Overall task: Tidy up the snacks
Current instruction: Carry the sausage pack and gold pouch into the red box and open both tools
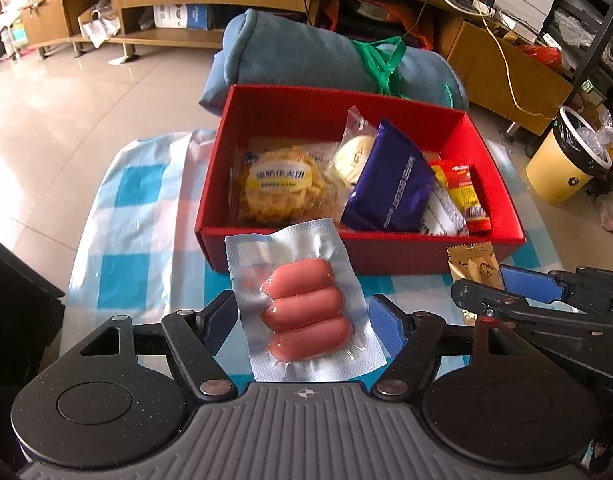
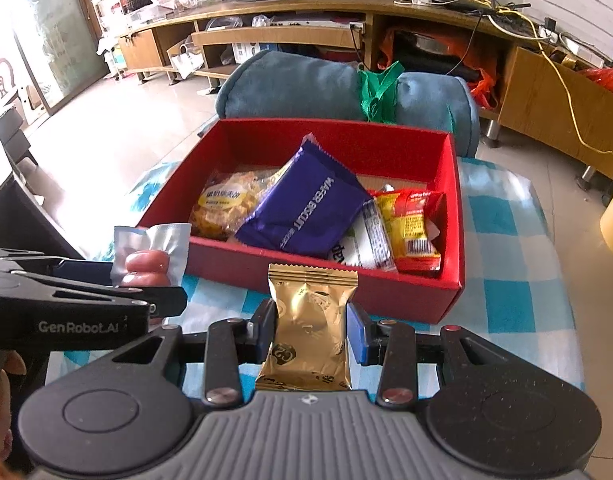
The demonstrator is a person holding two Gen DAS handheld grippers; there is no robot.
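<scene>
Snacks sit in both my grippers, near side of the red cardboard box (image 2: pixel 452 216). My left gripper (image 1: pixel 302 316) pinches a clear vacuum pack of three pink sausages (image 1: pixel 304 312) between its blue pads. My right gripper (image 2: pixel 310 330) clamps a gold foil snack packet (image 2: pixel 308 328), upright. Inside the box: a purple wafer biscuit bag (image 2: pixel 306 210) tilted across the middle, a yellow waffle pack (image 2: pixel 222 206) at left, a red-and-yellow packet (image 2: pixel 410 228) at right. Box rests on a blue-and-white checked cloth (image 2: pixel 506 264).
</scene>
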